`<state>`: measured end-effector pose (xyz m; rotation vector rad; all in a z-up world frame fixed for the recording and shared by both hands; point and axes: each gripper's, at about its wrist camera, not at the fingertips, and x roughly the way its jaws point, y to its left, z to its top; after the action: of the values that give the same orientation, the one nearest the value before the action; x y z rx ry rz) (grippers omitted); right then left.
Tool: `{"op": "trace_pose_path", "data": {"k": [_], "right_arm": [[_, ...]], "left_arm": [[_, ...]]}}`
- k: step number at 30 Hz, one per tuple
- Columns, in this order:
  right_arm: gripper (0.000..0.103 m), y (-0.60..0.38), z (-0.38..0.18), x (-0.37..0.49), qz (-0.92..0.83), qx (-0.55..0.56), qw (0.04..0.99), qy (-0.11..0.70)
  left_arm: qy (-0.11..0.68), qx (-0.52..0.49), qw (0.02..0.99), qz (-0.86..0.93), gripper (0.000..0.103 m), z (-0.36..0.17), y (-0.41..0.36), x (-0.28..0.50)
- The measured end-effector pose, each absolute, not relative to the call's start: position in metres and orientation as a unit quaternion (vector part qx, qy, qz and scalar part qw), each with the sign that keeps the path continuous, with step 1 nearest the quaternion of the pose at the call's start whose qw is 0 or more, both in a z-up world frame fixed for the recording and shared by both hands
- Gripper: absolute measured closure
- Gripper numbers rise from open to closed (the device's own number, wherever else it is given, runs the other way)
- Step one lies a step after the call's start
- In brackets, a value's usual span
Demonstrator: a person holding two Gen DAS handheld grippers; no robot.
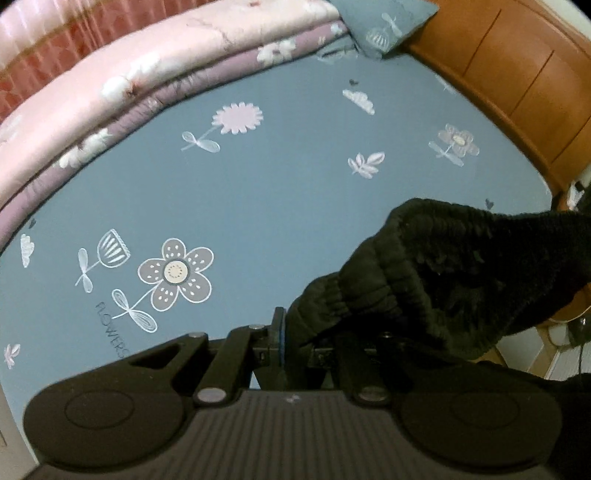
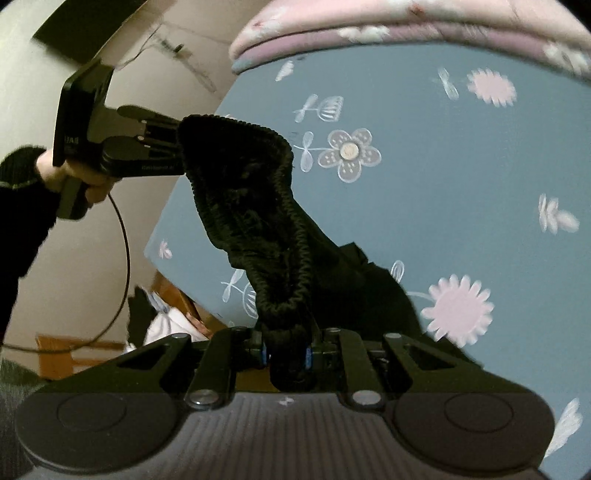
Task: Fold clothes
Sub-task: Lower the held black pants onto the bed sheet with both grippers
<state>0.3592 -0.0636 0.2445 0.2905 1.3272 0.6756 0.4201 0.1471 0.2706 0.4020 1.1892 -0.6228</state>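
Observation:
A black fleece-lined garment with a gathered elastic waistband hangs stretched between my two grippers over a blue flowered bed sheet. My left gripper is shut on one end of the waistband; it also shows in the right wrist view as the left gripper, held by a hand. My right gripper is shut on the other end of the waistband, the thick band pinched between its blue pads. The rest of the garment drapes down onto the sheet.
Folded pink and mauve quilts lie along the far side of the bed, with a blue pillow at the corner. A wooden headboard borders the bed. A cable hangs from the left gripper, above white clothes on the floor.

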Motion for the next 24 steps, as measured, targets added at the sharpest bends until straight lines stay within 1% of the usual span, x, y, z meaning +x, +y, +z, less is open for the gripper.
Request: {"op": "trace_pose_path", "data": {"k": [3, 7, 12, 16, 21, 24], "right_arm": [[0.083, -0.080, 0.218, 0.355, 0.274, 0.172, 0.730, 0.602], [0.083, -0.122, 0.181, 0.344, 0.223, 0.249, 0.734, 0.592], [0.083, -0.182, 0.121, 0.328, 0.149, 0.349, 0.720, 0.581], [0.083, -0.230, 0.066, 0.313, 0.081, 0.413, 0.703, 0.573], [0.083, -0.288, 0.018, 0.296, -0.009, 0.448, 0.700, 0.556], [0.083, -0.323, -0.010, 0.285, -0.057, 0.469, 0.692, 0.546]], "left_arm": [[0.549, 0.208, 0.756, -0.290, 0.100, 0.254, 0.130, 0.426], [0.535, 0.249, 0.745, -0.312, 0.100, 0.227, 0.072, 0.445], [0.523, 0.298, 0.721, -0.343, 0.099, 0.183, -0.022, 0.468], [0.525, 0.320, 0.701, -0.362, 0.099, 0.134, -0.100, 0.480], [0.509, 0.358, 0.682, -0.383, 0.099, 0.070, -0.194, 0.485], [0.500, 0.363, 0.682, -0.392, 0.099, 0.044, -0.247, 0.487]]}}
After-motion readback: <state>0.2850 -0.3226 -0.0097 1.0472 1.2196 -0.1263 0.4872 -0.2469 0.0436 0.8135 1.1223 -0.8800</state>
